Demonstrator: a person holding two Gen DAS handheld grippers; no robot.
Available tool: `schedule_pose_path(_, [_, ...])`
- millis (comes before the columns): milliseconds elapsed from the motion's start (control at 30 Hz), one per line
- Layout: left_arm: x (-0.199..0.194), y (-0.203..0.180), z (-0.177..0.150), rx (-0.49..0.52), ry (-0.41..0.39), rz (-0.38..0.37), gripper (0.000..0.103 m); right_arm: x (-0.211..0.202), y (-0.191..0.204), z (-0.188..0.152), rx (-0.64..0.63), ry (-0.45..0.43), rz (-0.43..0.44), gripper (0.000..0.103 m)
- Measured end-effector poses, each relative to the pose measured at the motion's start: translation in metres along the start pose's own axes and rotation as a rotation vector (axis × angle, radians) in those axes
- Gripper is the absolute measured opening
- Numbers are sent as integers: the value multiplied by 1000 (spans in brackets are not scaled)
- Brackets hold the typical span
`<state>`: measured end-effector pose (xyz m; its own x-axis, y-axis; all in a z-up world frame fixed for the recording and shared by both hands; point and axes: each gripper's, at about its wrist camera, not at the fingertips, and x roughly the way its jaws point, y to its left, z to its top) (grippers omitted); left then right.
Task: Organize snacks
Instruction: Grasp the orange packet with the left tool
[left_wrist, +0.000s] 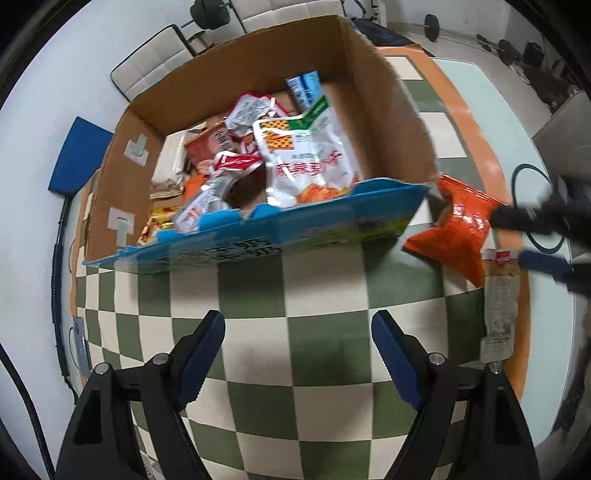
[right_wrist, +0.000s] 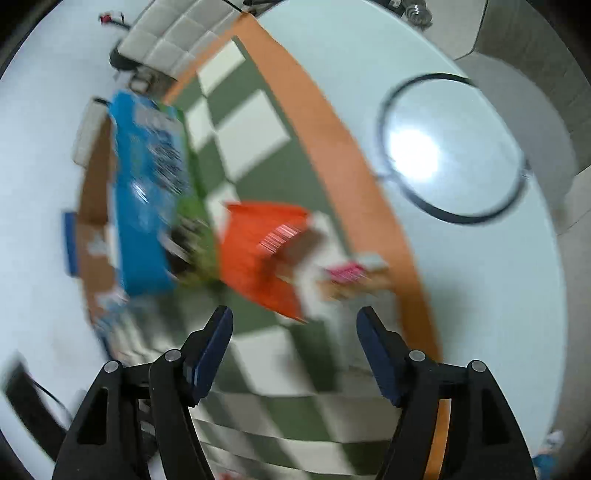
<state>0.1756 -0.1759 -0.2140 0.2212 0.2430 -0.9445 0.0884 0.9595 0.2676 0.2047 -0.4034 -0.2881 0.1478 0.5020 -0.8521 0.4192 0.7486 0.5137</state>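
Note:
A cardboard box (left_wrist: 391, 122) with a blue printed front (left_wrist: 280, 229) holds several snack packets, among them a white pouch (left_wrist: 310, 155). An orange snack bag (left_wrist: 458, 232) lies on the checkered cloth right of the box, and a long clear packet (left_wrist: 498, 302) lies beside it. My left gripper (left_wrist: 299, 328) is open and empty above the cloth, in front of the box. My right gripper (right_wrist: 295, 321) is open and empty; its view is blurred, with the orange bag (right_wrist: 258, 254) and a pink-labelled packet (right_wrist: 347, 273) just ahead. The right gripper also shows, blurred, in the left wrist view (left_wrist: 524, 236) by the orange bag.
The green-and-white checkered cloth (left_wrist: 295, 332) has an orange border (right_wrist: 332, 140) and lies on a pale round table (right_wrist: 498, 295). A black ring (right_wrist: 450, 147) lies on the table at the right. A blue pad (left_wrist: 77, 158) and chairs stand beyond the box.

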Motion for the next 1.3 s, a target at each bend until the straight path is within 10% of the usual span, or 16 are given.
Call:
schedule_pose_path(167, [1,13,-2,-28,6,15,81,39,17,15,12,50,-29,72])
schedule_pose_path(333, [4,20,-2,-47,18,8,81,51,17,14,-20,57,-59,43])
schedule_pose_path(600, [2,22,-2,-48,36,-40,81,59,16,-47,-161,203,-75,42])
schedule_pose_path(667, [5,21,-2,-48,63,-69,81,64,17,-61,-171,254,-56,43])
schedule_pose_path(800, [7,13,-1,-50,113,-164,79,38,11,-70,-159,231,-3,79])
schedule_pose_path(1000, [25,-37,3,34,237,-305,79,-24,-18,-52,-123,88,-86,79])
schedule_pose_path(1300, [61,-100,10,139,314,-305,80,-25,-63,-29,-83,87,-191,79])
